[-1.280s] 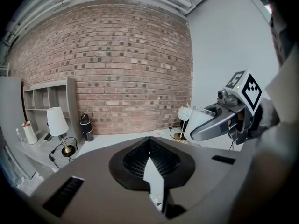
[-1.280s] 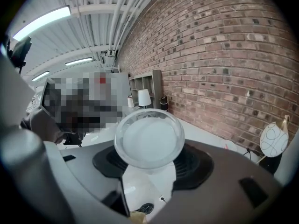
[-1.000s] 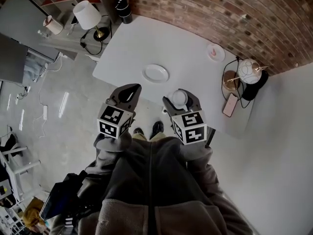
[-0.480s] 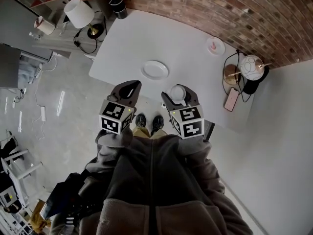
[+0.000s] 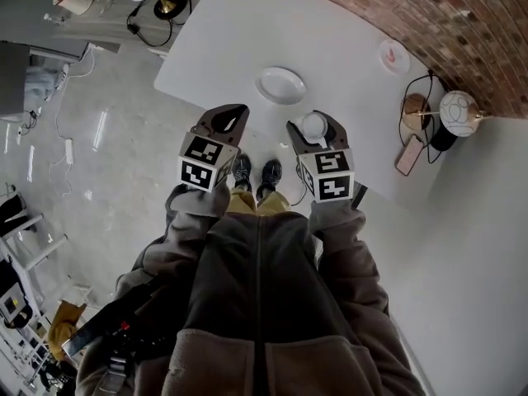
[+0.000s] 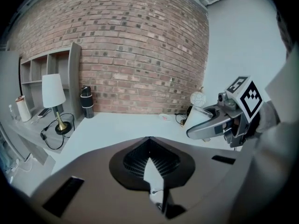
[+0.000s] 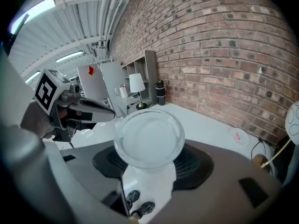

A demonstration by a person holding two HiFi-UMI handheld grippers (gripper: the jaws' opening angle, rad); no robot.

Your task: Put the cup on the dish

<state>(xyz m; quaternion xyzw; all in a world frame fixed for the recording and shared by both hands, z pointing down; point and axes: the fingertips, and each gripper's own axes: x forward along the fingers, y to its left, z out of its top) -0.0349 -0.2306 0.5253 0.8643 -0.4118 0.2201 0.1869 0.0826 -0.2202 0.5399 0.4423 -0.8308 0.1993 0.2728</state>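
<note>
In the head view a white oval dish (image 5: 280,84) lies on the white table (image 5: 330,48), close to its near edge. My right gripper (image 5: 317,122) is shut on a clear round cup (image 5: 313,126), held upright just right of and nearer than the dish. The right gripper view shows the cup (image 7: 148,138) filling the space between the jaws of the right gripper (image 7: 149,157). My left gripper (image 5: 227,118) hangs off the table's near edge, left of the dish, its jaws shut with nothing in them. Its tips meet in the left gripper view (image 6: 149,141).
A small saucer with a pink mark (image 5: 394,56) sits at the table's far right. A phone (image 5: 407,157), a cable and a round white ornament (image 5: 456,112) crowd the right end. A lamp (image 6: 52,91) and a black bottle (image 6: 87,101) stand at the far left. My shoes (image 5: 256,172) show below.
The head view has tilted, so the table sits higher in the picture. Both grippers keep about the same place beside the dish, and the cup stays held.
</note>
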